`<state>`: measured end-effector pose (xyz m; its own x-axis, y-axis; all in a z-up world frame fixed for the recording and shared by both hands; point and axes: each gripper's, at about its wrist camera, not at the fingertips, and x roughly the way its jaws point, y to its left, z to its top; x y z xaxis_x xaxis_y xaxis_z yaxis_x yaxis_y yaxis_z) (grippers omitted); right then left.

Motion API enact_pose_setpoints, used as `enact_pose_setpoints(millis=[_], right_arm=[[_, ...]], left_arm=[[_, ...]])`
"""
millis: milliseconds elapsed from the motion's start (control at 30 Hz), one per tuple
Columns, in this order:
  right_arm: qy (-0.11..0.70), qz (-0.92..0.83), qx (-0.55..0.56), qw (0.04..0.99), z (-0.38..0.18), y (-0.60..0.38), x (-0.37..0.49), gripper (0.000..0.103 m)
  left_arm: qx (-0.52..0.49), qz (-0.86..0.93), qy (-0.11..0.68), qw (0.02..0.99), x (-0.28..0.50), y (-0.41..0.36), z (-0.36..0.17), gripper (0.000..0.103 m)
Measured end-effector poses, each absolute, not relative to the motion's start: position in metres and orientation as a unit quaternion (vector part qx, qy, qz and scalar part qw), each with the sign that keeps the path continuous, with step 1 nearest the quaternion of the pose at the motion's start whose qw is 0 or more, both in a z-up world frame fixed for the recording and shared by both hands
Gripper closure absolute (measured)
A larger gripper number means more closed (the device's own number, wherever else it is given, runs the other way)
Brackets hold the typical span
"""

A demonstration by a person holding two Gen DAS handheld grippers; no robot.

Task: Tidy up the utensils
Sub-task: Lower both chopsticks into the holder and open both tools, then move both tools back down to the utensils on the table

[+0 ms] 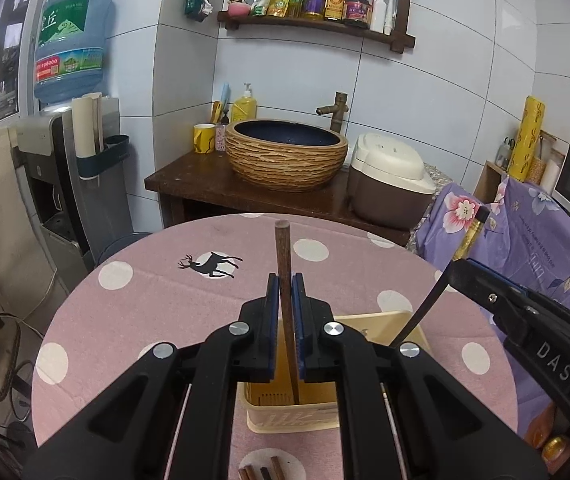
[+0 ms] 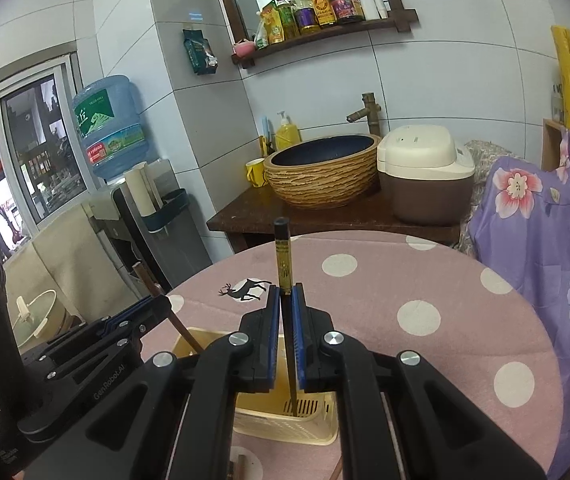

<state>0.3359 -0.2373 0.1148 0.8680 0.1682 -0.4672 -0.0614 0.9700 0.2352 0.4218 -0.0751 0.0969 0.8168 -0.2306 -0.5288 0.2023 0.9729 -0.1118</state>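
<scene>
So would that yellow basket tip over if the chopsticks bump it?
Maybe. The yellow basket looks like thin, light plastic with slotted walls, so it could slide on the tablecloth. Its wide, low shape probably resists tipping.

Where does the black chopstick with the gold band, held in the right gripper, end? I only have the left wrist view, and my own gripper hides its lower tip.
Observer: In the right wrist view the black chopstick with the gold band runs down between the right gripper's shut pads. Its tip ends inside the cream plastic basket, by the slotted part.
Operator: And how does my brown wooden chopstick look from that side?
Observer: The brown wooden chopstick leans, clamped in the left gripper. Its lower end crosses over the basket's rim, then hides behind the right gripper's body.
</scene>
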Motion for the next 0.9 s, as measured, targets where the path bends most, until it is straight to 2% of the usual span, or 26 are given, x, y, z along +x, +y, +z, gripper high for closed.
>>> enact_pose_setpoints(millis=[200,267,300,367,400,433,500,533,567,600,767,900], right_arm=[[0.238,0.058,0.105,0.964,0.113,-0.238,0.334,0.095],[0.231,0.059,0.094,0.967,0.114,-0.236,0.332,0.091],[0.228,0.059,0.087,0.968,0.114,-0.235,0.329,0.089],[0.215,0.054,0.075,0.972,0.116,-0.235,0.321,0.067],[0.204,0.050,0.069,0.975,0.116,-0.235,0.315,0.062],[0.189,0.045,0.061,0.979,0.117,-0.234,0.307,0.055],[0.154,0.036,0.031,0.987,0.119,-0.230,0.288,0.041],[0.140,0.032,0.018,0.989,0.119,-0.228,0.281,0.029],[0.123,0.025,0.000,0.992,0.117,-0.225,0.270,0.011],[0.110,0.023,-0.009,0.994,0.115,-0.224,0.263,0.003],[0.092,0.050,-0.056,0.993,0.092,-0.221,0.231,0.005],[0.133,0.058,-0.071,0.987,0.068,-0.223,0.220,0.005]], left_arm=[[-0.030,-0.114,0.292,0.949,0.421,-0.070,0.092,0.096],[-0.026,-0.112,0.289,0.950,0.415,-0.068,0.093,0.093],[-0.025,-0.112,0.287,0.951,0.411,-0.065,0.094,0.088],[-0.031,-0.116,0.276,0.954,0.399,-0.058,0.097,0.066],[-0.038,-0.116,0.265,0.956,0.390,-0.053,0.099,0.043],[-0.046,-0.115,0.251,0.960,0.381,-0.048,0.101,0.026],[-0.055,-0.100,0.216,0.970,0.358,-0.038,0.104,0.018],[-0.052,-0.095,0.207,0.972,0.350,-0.036,0.104,0.013],[-0.046,-0.095,0.201,0.974,0.340,-0.034,0.102,0.011],[-0.039,-0.095,0.198,0.975,0.332,-0.032,0.099,0.006],[-0.004,-0.071,0.198,0.978,0.299,-0.025,0.073,0.006],[0.024,-0.070,0.235,0.969,0.289,-0.020,0.039,0.006]])
